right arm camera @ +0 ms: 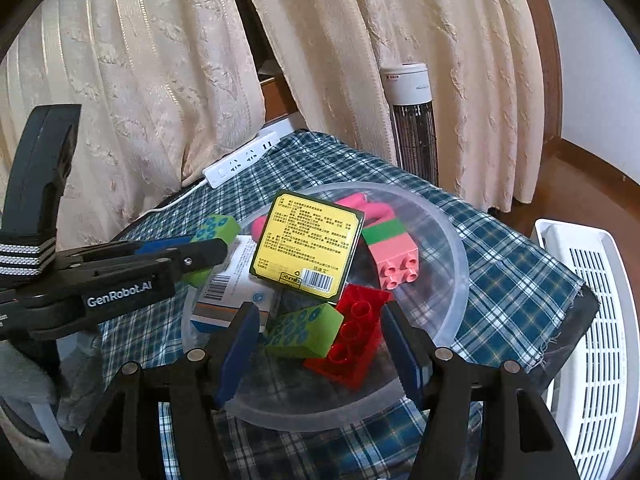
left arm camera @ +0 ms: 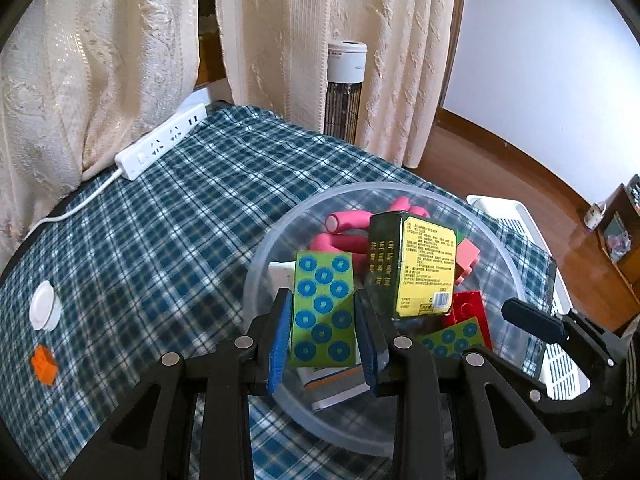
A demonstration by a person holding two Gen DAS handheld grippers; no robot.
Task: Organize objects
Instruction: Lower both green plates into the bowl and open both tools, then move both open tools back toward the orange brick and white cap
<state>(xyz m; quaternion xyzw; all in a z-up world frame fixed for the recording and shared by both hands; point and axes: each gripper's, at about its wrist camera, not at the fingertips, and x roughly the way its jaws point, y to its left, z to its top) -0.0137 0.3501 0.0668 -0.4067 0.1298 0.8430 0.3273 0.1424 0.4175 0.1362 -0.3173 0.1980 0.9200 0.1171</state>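
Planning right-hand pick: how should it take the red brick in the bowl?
Grip the red brick across its long smooth side faces, coming from above with right gripper fingers astride it. It lies tilted, studs up; the green block crowds its left side.

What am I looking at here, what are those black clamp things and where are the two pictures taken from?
Each black clamp is a hand-held gripper with a camera looking along its two jaws; a person holds one in each hand. One picture is from the left gripper, the other from the right gripper. The left gripper is shut on a green block with blue dots, above a clear plastic bowl. The right gripper hangs open over the bowl, holding nothing. In the bowl lie a yellow-labelled box, a red brick, a pink brick and a second green block. The bowl sits on a checked cloth, where a power strip and a small orange brick also lie.
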